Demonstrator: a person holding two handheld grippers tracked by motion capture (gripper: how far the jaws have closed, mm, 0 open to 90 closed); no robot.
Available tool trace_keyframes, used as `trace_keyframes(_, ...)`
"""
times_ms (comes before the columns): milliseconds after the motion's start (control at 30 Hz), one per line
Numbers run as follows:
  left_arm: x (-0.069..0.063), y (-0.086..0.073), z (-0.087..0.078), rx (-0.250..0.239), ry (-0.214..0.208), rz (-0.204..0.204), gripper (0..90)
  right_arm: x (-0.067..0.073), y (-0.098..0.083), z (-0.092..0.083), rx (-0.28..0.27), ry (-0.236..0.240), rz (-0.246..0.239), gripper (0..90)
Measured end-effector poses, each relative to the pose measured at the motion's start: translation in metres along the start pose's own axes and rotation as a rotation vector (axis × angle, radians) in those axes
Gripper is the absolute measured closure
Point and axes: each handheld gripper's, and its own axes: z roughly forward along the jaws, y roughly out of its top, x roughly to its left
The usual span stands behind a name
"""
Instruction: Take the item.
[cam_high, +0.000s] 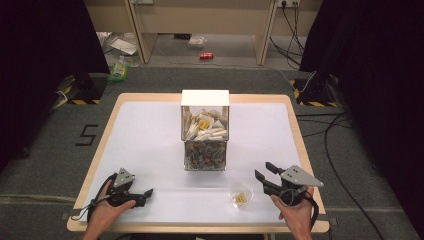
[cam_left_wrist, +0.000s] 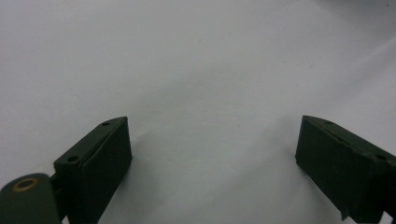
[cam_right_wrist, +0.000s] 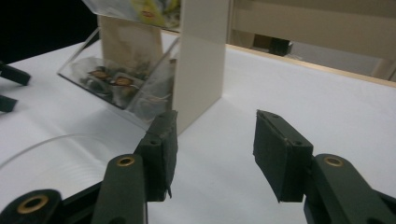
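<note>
The cup (cam_high: 241, 193) is small, round and clear, and it sits on the white table (cam_high: 150, 135) just in front of the box (cam_high: 205, 131) and a bit to the box's right. There are a few small yellow bits inside the cup. There is one cup.

The box is tall and clear with a white top. There is one box, and it stands in the middle of the table. It has two parts, one on top of the other. The top part holds white packets with yellow on them. The bottom part holds darker packets. In the right gripper view the box (cam_right_wrist: 154, 70) is close ahead, with the curved rim of the cup (cam_right_wrist: 42, 144) at the lower left.

There are two claws. The right claw (cam_high: 263, 173) is in front of the box and to its right, just beside the cup but not touching it. Its jaws are partly open and hold nothing; bare table shows between them. The left claw (cam_high: 146, 192) is in front of the box and to its left, well apart from the cup. Its jaws are wide open and hold nothing. In the left gripper view there is plain white table (cam_left_wrist: 196, 70) between them.

Nothing stands between the cup and either claw. Behind the box, on the floor, lies one red can (cam_high: 206, 55).
</note>
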Motion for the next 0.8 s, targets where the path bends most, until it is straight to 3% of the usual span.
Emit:
trace_keyframes(433, 0.000, 0.000, 0.000, -0.001, 0.000, -0.001, 9.6, -0.028, -0.008, 0.031, 0.074, -0.073, 0.018, 47.4)
trace_keyframes(800, 0.000, 0.000, 0.000, 0.000, -0.005, -0.003, 9.6, -0.047, -0.017, 0.061, 0.178, -0.111, 0.046, 44.0)
